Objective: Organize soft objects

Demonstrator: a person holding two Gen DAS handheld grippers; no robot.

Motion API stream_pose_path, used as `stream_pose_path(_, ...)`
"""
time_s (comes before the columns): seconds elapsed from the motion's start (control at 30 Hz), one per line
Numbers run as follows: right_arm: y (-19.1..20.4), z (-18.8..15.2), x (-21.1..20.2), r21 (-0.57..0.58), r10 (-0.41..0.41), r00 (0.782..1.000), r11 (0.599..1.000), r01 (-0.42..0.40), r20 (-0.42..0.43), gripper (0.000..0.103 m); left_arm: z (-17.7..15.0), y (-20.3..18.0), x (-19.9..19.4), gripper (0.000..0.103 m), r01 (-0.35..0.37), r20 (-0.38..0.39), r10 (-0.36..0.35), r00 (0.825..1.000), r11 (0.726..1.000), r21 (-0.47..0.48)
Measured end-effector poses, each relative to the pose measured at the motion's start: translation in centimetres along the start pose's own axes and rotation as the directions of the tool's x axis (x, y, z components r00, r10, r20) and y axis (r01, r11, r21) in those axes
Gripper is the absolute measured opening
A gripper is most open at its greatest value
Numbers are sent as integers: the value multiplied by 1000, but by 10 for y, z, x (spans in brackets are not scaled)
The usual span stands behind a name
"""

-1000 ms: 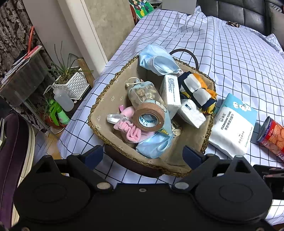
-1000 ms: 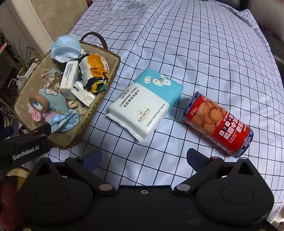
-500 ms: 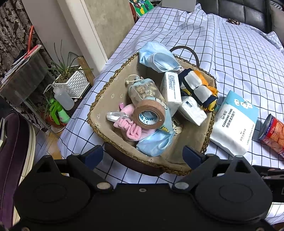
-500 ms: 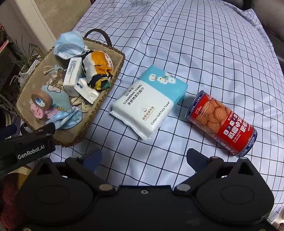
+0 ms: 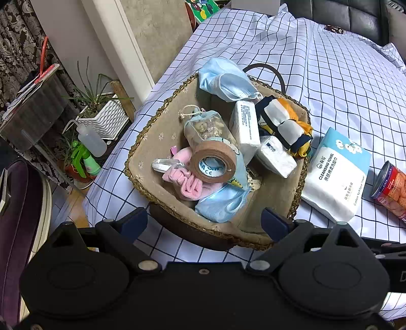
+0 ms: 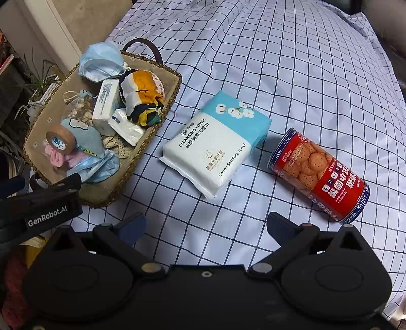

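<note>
A woven basket (image 5: 142, 142) (image 6: 175, 83) on the checked cloth holds face masks (image 5: 223, 81), a pink scrunchie (image 5: 187, 180), a tape roll (image 5: 213, 161), tissue packs (image 5: 244, 127), a folded scarf (image 5: 284, 121) and a small pouch. A cleansing towel pack (image 6: 215, 142) (image 5: 337, 175) lies right of the basket. My left gripper (image 5: 205, 220) is open and empty, just above the basket's near rim. My right gripper (image 6: 206, 226) is open and empty, in front of the towel pack.
A red biscuit can (image 6: 319, 175) lies on its side right of the towel pack. The bed edge falls off at the left to potted plants (image 5: 101, 111) and spray bottles (image 5: 86, 157) on the floor. A dark sofa (image 5: 355, 17) stands at the far side.
Both grippers have moved slightly forward; the basket, towel pack and can sit a little closer and lower in view. Nothing was taken hold of.
</note>
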State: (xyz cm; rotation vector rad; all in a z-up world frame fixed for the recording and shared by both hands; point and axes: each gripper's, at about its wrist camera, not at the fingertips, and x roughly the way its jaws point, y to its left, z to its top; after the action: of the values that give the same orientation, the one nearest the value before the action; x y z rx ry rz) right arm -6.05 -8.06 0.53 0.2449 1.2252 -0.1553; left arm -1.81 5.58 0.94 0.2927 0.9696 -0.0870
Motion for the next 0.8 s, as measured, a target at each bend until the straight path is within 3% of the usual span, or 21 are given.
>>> stream_pose_path(0.8,2,0,3,-24,-3,1000,1000,3,-1,102,0,0,0,94,-2,1,2,1000,1000,0)
